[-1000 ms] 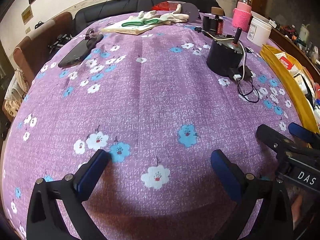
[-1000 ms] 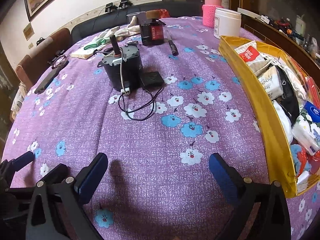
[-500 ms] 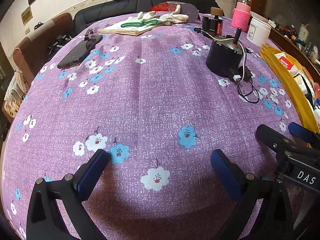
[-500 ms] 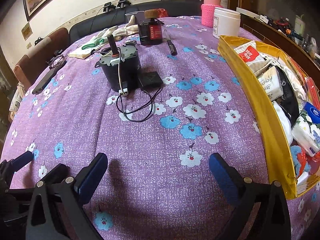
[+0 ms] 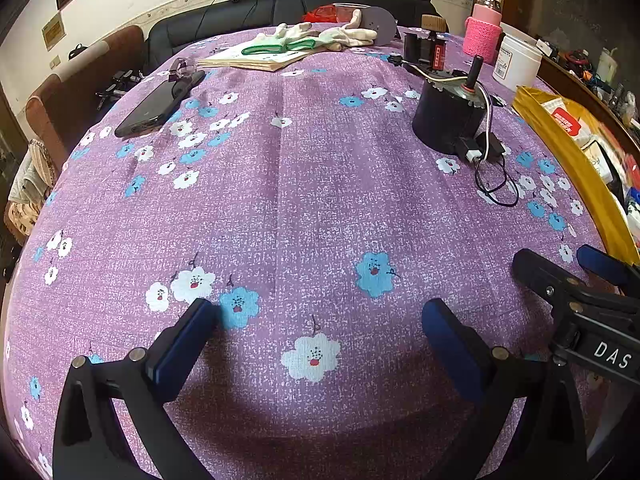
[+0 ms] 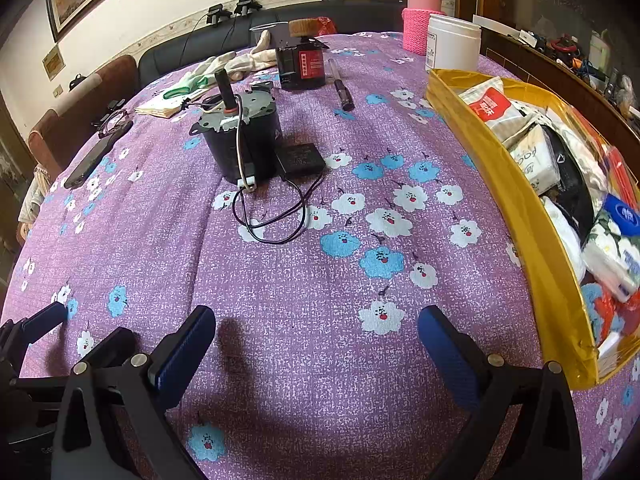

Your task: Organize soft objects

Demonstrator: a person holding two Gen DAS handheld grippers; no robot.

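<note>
A pair of white gloves with green cuffs lies on a thin booklet at the far end of the purple flowered tablecloth. The right wrist view shows the gloves far off, behind the black motor. My left gripper is open and empty, low over the near cloth, far from the gloves. My right gripper is also open with nothing between its blue pads. The two grippers sit side by side; the right gripper shows at the right edge of the left wrist view.
A black motor with a wire loop stands mid-table. A yellow tray full of packets lines the right edge. A dark phone lies left. A red-labelled box, a pen, a pink-sleeved jar and a white tub stand at the back.
Both grippers have crept slightly forward over the cloth; the motor looks a little nearer. Both stay open and empty.
</note>
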